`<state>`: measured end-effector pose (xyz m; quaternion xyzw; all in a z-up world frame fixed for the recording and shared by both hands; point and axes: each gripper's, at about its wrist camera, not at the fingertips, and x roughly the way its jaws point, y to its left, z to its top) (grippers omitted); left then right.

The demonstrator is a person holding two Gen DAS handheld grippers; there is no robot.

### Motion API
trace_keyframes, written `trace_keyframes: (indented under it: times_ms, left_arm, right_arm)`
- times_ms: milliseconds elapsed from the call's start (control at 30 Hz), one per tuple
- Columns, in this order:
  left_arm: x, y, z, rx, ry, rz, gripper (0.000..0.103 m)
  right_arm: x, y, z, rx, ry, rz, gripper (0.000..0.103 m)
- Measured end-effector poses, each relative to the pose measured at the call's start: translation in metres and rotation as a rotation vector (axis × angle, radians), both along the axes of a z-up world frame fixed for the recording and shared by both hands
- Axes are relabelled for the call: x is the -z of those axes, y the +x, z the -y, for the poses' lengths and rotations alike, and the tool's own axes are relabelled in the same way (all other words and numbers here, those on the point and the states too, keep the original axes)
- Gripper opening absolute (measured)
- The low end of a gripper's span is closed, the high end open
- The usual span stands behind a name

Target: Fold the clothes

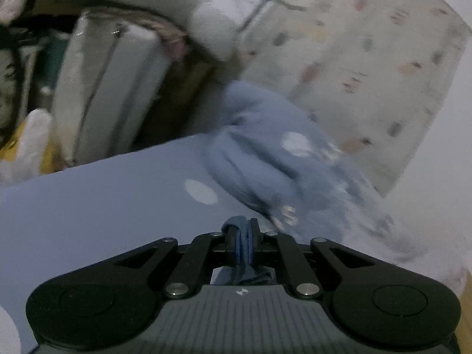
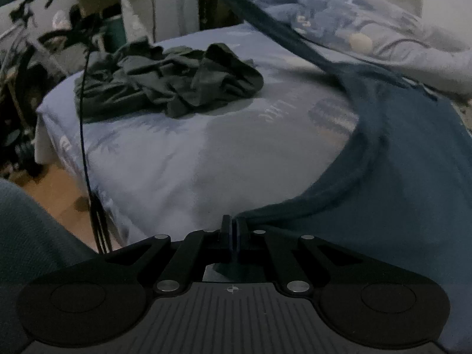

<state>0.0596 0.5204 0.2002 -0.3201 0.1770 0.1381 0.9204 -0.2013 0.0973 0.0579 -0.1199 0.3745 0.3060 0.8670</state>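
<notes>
While my left gripper [image 1: 240, 230] is clamped narrow on a bunched fold of blue knit cloth, my right gripper [image 2: 233, 230] is pinched tight on the edge of the dark blue shirt [image 2: 398, 153]. That shirt lies soft and matte over the right side of the bed [image 2: 165, 159], one strip of it stretched up and away in a long band. The bed's sheet is pale blue and smooth, printed with faint shapes. Well apart from the shirt, a crumpled dark green garment [image 2: 177, 85] sits in a wrinkled heap near the far corner. A plump, patterned blue quilt [image 2: 339, 20] lies bundled behind the shirt.
</notes>
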Motion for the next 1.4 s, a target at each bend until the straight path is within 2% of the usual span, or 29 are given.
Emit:
trace_keyframes:
  times_ms: [167,367,500,733,833,933,1067,1167,1233,1400]
  left_arm:
    - [0.006,0.015,-0.033,-0.059,-0.003,-0.019,0.008]
    - [0.015,0.037,-0.049,-0.075,0.019,-0.061,0.008]
    - [0.043,0.043,-0.060,-0.093,0.004,-0.171,0.008]
    - [0.115,0.031,-0.076,-0.135,-0.088,-0.417,0.008]
    - [0.126,0.021,-0.081,-0.135,-0.102,-0.442,0.008]
    - [0.121,0.010,-0.082,-0.125,-0.113,-0.399,0.011]
    - [0.100,0.002,-0.072,-0.052,-0.034,-0.404,0.011]
    - [0.083,-0.013,-0.073,-0.023,-0.031,-0.378,0.013]
    - [0.074,-0.024,-0.079,-0.013,-0.041,-0.374,0.013]
    - [0.043,-0.052,-0.086,-0.005,-0.025,-0.321,0.013]
  right_arm:
    - [-0.006,-0.004,-0.007,-0.062,-0.042,-0.010,0.003]
    - [-0.006,0.001,-0.029,-0.118,-0.048,-0.033,0.003]
    - [-0.004,0.005,-0.039,-0.139,-0.044,-0.058,0.003]
    - [-0.017,0.004,-0.034,-0.187,-0.061,-0.115,0.003]
    - [-0.020,0.002,-0.028,-0.200,-0.075,-0.139,0.003]
    - [-0.018,-0.002,-0.028,-0.210,-0.094,-0.155,0.003]
    - [-0.007,-0.012,-0.035,-0.244,-0.112,-0.194,0.004]
    - [0.000,-0.029,-0.043,-0.302,-0.088,-0.234,0.005]
    - [-0.001,-0.037,-0.045,-0.322,-0.073,-0.251,0.008]
    - [-0.024,-0.046,-0.037,-0.317,-0.009,-0.221,0.029]
